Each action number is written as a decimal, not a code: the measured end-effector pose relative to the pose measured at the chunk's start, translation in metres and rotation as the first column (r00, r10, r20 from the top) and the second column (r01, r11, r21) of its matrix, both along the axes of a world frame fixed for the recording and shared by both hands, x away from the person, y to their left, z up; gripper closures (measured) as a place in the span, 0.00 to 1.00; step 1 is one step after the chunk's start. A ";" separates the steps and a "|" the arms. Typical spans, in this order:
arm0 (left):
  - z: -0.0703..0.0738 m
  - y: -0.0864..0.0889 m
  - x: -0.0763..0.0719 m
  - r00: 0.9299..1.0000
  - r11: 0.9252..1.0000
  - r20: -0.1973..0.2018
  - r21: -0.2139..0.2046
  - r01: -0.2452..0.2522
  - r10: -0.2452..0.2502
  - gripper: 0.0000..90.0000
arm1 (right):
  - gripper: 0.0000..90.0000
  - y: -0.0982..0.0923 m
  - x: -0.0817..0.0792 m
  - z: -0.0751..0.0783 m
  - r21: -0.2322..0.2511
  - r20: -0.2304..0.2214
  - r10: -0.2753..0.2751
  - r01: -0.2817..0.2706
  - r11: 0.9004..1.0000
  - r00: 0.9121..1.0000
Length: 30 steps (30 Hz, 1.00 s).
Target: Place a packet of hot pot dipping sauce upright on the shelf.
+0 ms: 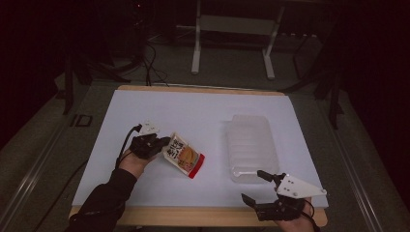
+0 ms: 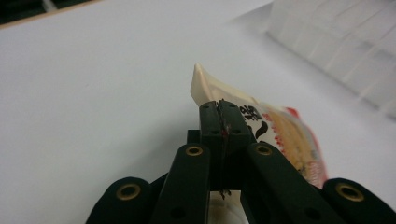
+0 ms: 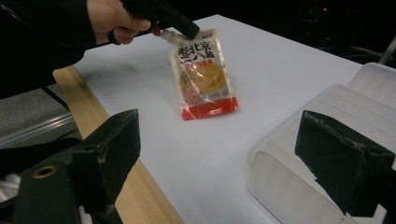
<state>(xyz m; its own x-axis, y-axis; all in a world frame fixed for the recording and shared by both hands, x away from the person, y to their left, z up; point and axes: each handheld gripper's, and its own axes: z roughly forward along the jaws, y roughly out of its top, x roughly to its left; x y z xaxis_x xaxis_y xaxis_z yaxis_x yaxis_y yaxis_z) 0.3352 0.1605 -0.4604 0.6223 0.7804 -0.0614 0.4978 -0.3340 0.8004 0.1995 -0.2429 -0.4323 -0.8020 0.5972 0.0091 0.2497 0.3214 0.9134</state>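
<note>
Your right gripper [image 1: 253,186] sits nearest you, at the table's [image 1: 203,104] front right corner, over the wooden front edge. Jaws spread wide, nothing between them. One jaw tip is just at the near end of the clear tray [image 1: 251,145]; the other hangs over bare white surface.

Tray: long, ribbed, empty, running away from you on the right half. Its right wall stands near the table's right edge, little room there. Open white surface lies between tray and pouch [image 1: 183,154].

Your left gripper [image 1: 162,143] is on the left half, farther in than the right one. Jaws pinched tight on the pouch's top corner; in the left gripper view the pads [image 2: 219,122] meet with the film edge between them. The pouch hangs down slantwise from the grip, red bottom edge toward you and at or just above the surface; contact cannot be told.

Left of your left hand [image 1: 133,162]: a broad free strip to the table's left edge. Beyond pouch and tray: the whole far half lies open up to the wooden back edge.
</note>
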 end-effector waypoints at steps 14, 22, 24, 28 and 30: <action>0.029 -0.025 -0.008 0.995 0.995 0.032 -0.012 0.097 -0.096 1.00 | 0.24 -0.003 0.000 0.002 0.009 -0.005 -0.003 0.003 1.000 1.000; 0.043 -0.043 -0.014 0.983 0.984 0.043 -0.001 0.178 -0.178 1.00 | 0.28 -0.006 -0.001 0.004 0.008 0.007 -0.008 0.008 1.000 1.000; 0.047 -0.047 -0.015 0.978 0.979 0.048 0.000 0.204 -0.204 1.00 | 0.31 -0.006 -0.001 0.005 0.009 0.007 -0.009 0.009 1.000 1.000; 0.054 -0.051 -0.019 0.966 0.967 0.050 0.002 0.255 -0.255 1.00 | 0.34 -0.009 0.000 0.007 0.019 0.014 -0.016 0.016 1.000 1.000; 0.057 -0.051 -0.020 0.961 0.963 0.052 0.002 0.271 -0.270 1.00 | 0.34 -0.011 0.001 0.008 0.024 0.012 -0.015 0.014 1.000 1.000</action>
<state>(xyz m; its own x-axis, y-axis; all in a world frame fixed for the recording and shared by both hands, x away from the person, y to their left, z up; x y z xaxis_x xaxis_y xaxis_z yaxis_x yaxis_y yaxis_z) 0.3155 0.1094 -0.4039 0.8126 0.5822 -0.0274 0.3478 -0.4466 0.8244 0.2003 -0.2538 -0.4244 -0.7934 0.6086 0.0134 0.2428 0.2962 0.9238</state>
